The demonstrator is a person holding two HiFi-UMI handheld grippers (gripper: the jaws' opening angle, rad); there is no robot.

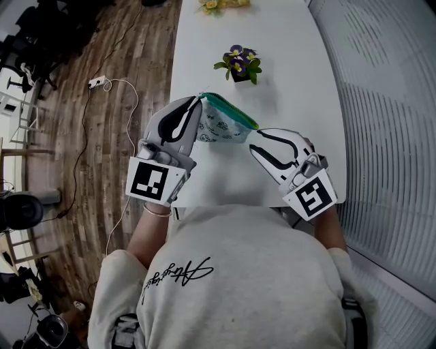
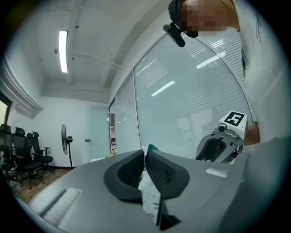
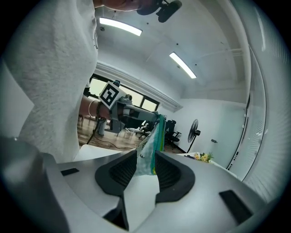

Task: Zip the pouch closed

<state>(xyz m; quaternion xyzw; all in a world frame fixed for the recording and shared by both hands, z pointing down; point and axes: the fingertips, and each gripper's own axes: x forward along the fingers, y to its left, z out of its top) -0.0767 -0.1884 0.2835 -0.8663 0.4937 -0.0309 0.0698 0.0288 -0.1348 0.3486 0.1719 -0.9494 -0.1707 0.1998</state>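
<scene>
A white patterned pouch with a green zipper edge point(image 1: 225, 126) hangs over the white table point(image 1: 286, 61) between my two grippers. My left gripper point(image 1: 199, 102) is shut on its left end; in the left gripper view the pads pinch the fabric point(image 2: 148, 195) at the left gripper's tips point(image 2: 144, 166). My right gripper point(image 1: 253, 136) is at the pouch's right end. In the right gripper view the pouch point(image 3: 152, 141) stands between the jaws of my right gripper point(image 3: 145, 170), which are parted with a gap and not pressing on it.
A small pot of purple flowers point(image 1: 240, 65) stands on the table beyond the pouch, and yellow flowers point(image 1: 221, 5) at the far end. A glass wall with blinds point(image 1: 388, 102) runs along the right. A power strip and cable point(image 1: 99, 82) lie on the wooden floor at left.
</scene>
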